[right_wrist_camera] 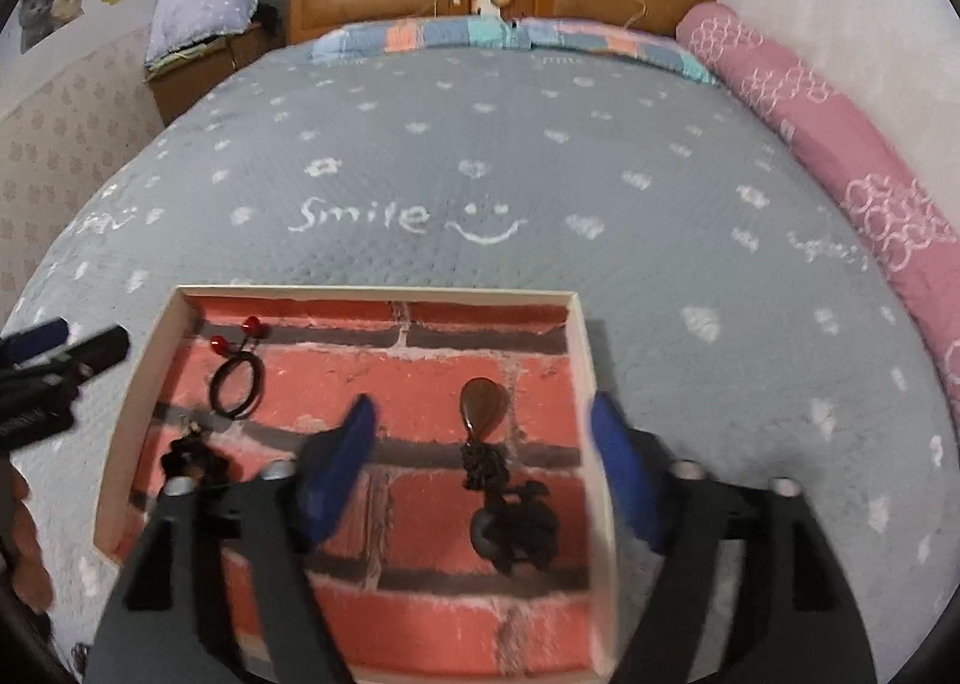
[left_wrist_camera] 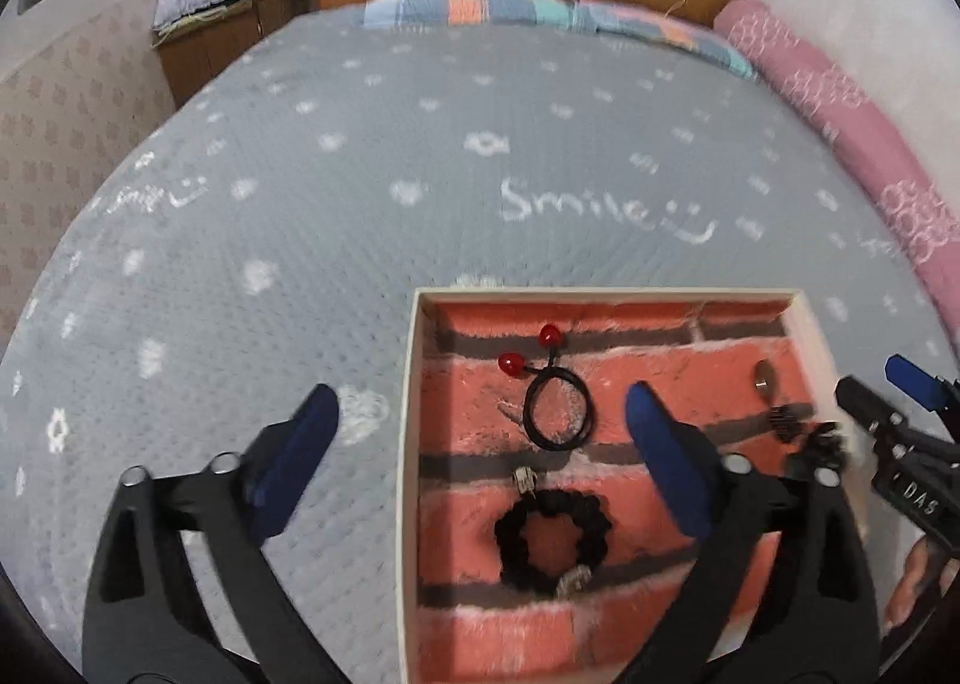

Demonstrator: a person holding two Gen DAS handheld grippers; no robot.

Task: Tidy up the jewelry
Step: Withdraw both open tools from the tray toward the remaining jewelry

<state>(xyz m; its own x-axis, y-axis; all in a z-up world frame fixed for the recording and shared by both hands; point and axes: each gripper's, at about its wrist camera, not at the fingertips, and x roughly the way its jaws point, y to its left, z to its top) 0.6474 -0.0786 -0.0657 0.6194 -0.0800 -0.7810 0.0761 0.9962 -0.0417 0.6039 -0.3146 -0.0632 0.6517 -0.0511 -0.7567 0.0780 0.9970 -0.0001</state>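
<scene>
Left claw [left_wrist_camera: 480,426]: black frame, blue pads [left_wrist_camera: 312,420], jaws spread wide, nothing between them, tilted downward. Right claw [right_wrist_camera: 483,432]: same build, jaws apart, empty, likewise angled down (its tip also shows at the left view's right edge). Both slightly blurred.

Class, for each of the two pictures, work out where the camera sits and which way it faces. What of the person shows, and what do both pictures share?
Left wrist view: on the left gripper, looking down and forward over the tray's left rim; its open fingers, the right gripper and part of a hand show.
Right wrist view: on the right gripper, open above the pendant; the left gripper shows at left.
Shared: tray, hair tie, bed, headboard.
</scene>
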